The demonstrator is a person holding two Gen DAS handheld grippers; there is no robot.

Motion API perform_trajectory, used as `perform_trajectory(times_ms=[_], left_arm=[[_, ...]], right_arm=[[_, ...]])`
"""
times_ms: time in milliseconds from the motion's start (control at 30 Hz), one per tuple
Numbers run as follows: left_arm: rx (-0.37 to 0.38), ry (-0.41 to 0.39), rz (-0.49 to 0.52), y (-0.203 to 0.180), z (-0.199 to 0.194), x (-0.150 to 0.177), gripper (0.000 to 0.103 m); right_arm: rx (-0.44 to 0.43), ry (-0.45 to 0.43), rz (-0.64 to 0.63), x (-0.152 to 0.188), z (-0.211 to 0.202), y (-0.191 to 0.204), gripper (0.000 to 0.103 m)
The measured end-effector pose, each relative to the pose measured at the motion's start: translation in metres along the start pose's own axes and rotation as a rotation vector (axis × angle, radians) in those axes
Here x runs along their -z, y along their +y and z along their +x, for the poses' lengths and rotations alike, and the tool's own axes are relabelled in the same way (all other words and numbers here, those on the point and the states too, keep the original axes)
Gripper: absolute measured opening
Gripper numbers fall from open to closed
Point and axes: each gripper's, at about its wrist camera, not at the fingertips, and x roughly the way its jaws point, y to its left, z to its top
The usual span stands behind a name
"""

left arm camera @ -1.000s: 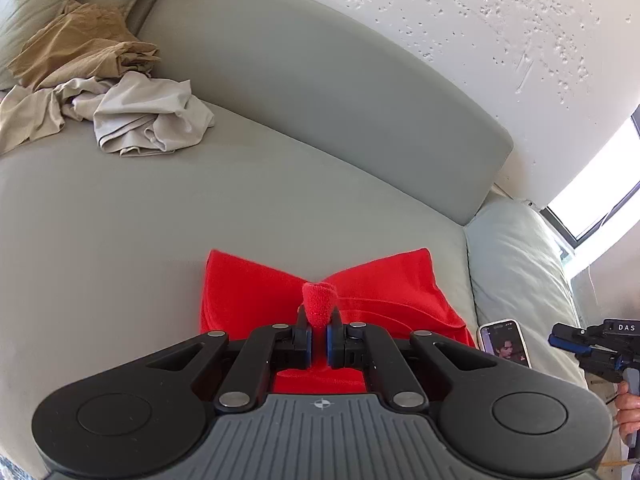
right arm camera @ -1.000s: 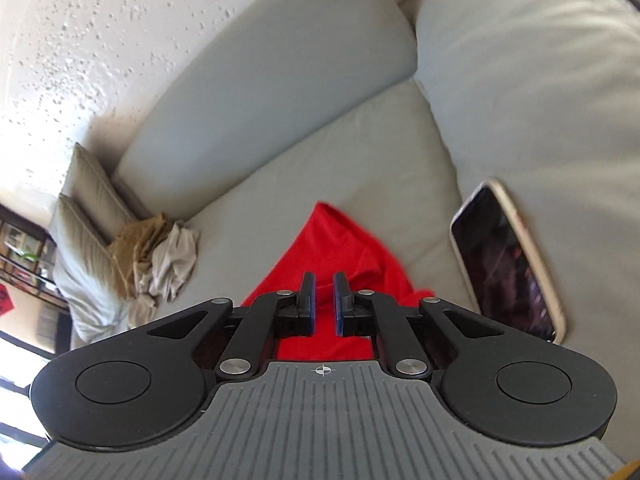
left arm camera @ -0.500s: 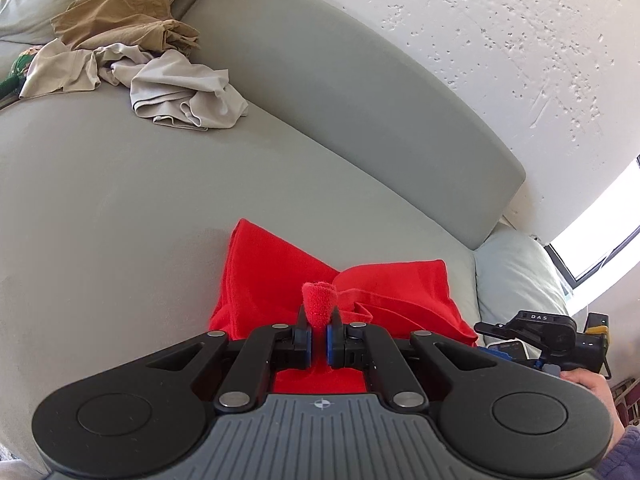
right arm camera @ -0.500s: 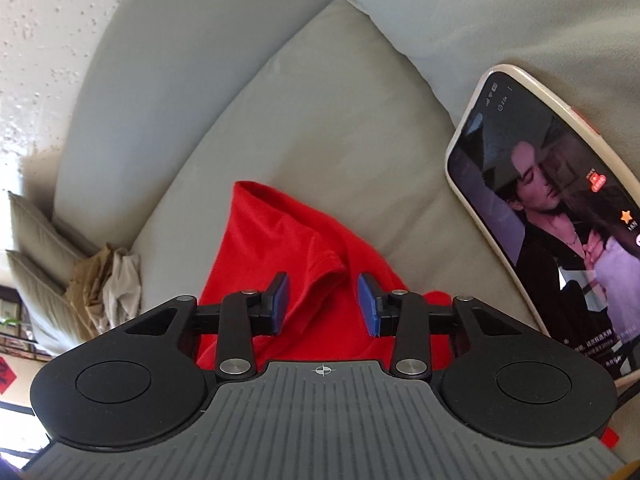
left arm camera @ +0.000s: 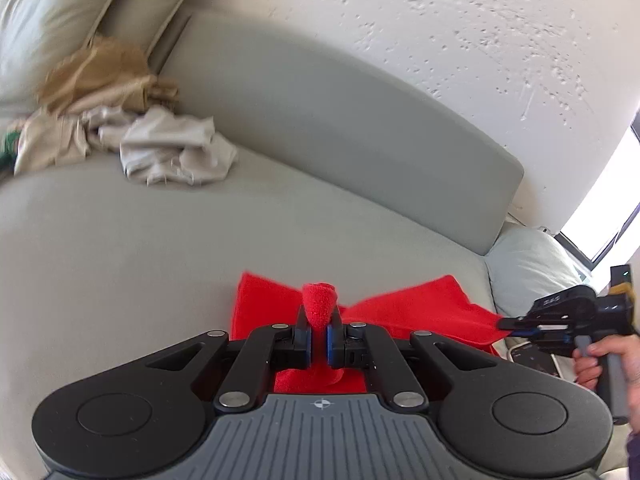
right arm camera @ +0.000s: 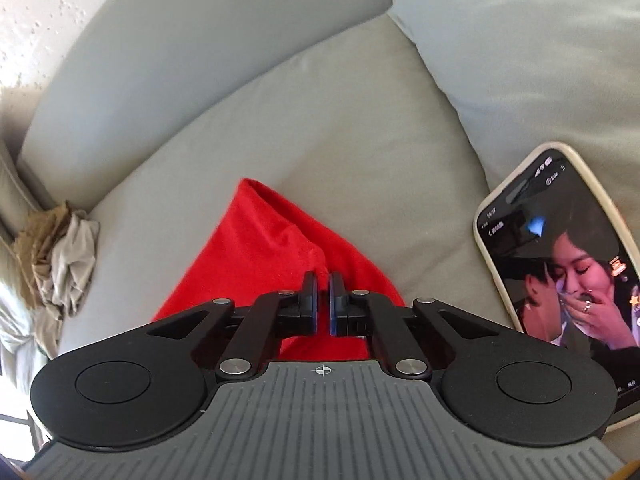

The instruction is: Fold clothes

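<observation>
A red garment [left arm camera: 420, 312] lies on the grey sofa seat [left arm camera: 120, 260]. My left gripper [left arm camera: 319, 330] is shut on a bunched fold of the red garment, which pokes up between the pads. In the right wrist view the red garment [right arm camera: 260, 248] spreads ahead and under my right gripper [right arm camera: 323, 296], whose jaws are closed on its edge. The right gripper [left arm camera: 560, 320] also shows at the right of the left wrist view, held by a hand, touching the garment's right corner.
A heap of beige and tan clothes [left arm camera: 120, 136] lies at the sofa's far left by cushions [left arm camera: 48, 20]. A phone [right arm camera: 560, 264] with a lit screen lies on the right cushion [right arm camera: 520, 60]. The sofa backrest [left arm camera: 340, 112] stands behind.
My right gripper has closed from open onto the red garment's edge. My left gripper stays shut on the fold and has tilted, so the view swung toward the backrest.
</observation>
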Motion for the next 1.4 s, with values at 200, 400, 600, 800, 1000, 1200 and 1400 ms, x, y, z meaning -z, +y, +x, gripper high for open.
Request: perform_trajectory(times_ms=[200, 400, 600, 800, 1000, 1200, 1400], left_arm=[[-0.006, -0.191, 0.283, -0.035, -0.058, -0.036, 0.004], [0.006, -0.110, 0.389, -0.043, -0.079, -0.023, 0.004], [0.029, -0.053, 0.434, -0.042, -0.081, 0.034, 0.005], [-0.080, 0.043, 0.355, -0.032, -0.073, 0.078, 0.024], [-0.171, 0.099, -0.007, 0.000, -0.103, 0.088, 0.062], [-0.079, 0.104, -0.561, 0.048, -0.121, 0.106, 0.061], [-0.191, 0.172, -0.484, 0.043, -0.094, 0.121, 0.059]], right_arm=[[-0.130, -0.114, 0.049, -0.008, -0.101, 0.010, 0.005], [-0.175, -0.124, 0.086, 0.013, -0.170, -0.016, 0.005], [-0.132, -0.115, 0.134, 0.054, -0.179, -0.067, 0.005], [-0.079, -0.042, 0.185, 0.098, -0.155, -0.113, 0.005], [-0.068, 0.024, 0.166, 0.132, -0.129, -0.127, 0.006], [-0.197, 0.040, 0.173, 0.148, -0.112, -0.135, 0.009], [-0.249, 0.033, 0.100, 0.157, -0.101, -0.138, 0.009]])
